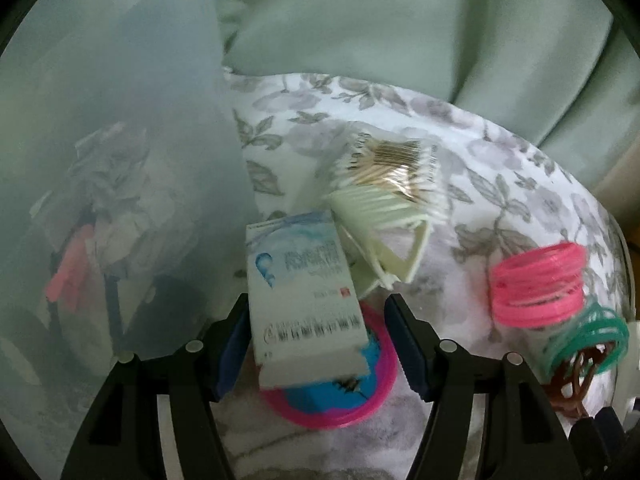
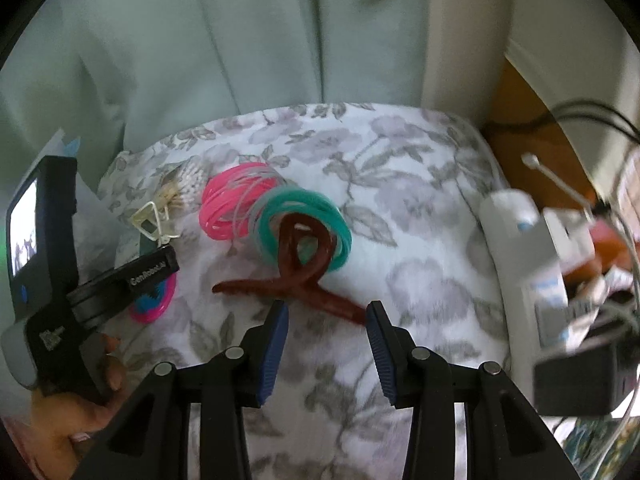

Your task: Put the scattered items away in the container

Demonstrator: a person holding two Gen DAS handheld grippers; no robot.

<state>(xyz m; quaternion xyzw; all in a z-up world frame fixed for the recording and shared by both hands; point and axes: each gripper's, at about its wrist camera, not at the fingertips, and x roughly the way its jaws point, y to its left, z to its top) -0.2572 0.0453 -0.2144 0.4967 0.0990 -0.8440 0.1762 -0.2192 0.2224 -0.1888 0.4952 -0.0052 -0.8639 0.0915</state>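
In the left wrist view my left gripper (image 1: 320,340) is open, with a white and blue box (image 1: 304,296) standing between its fingers. The box leans on the left finger, and a gap shows at the right one. A translucent container (image 1: 100,152) stands close on the left, with paper and a pink item dimly seen inside. Under the box lies a pink disc with a blue centre (image 1: 340,396). My right gripper (image 2: 326,316) is open just above the floral bedding. A brown twisted hair clip (image 2: 296,276) lies right ahead of its fingertips, resting against teal bands (image 2: 320,208) and pink bands (image 2: 228,204).
A cotton swab pack (image 1: 384,164) and a cream claw clip (image 1: 384,236) lie beyond the box. A green curtain (image 2: 240,40) hangs behind the bed. To the right are a white power strip (image 2: 516,240), cables and a black adapter (image 2: 576,380). A hand (image 2: 80,400) holds the left tool.
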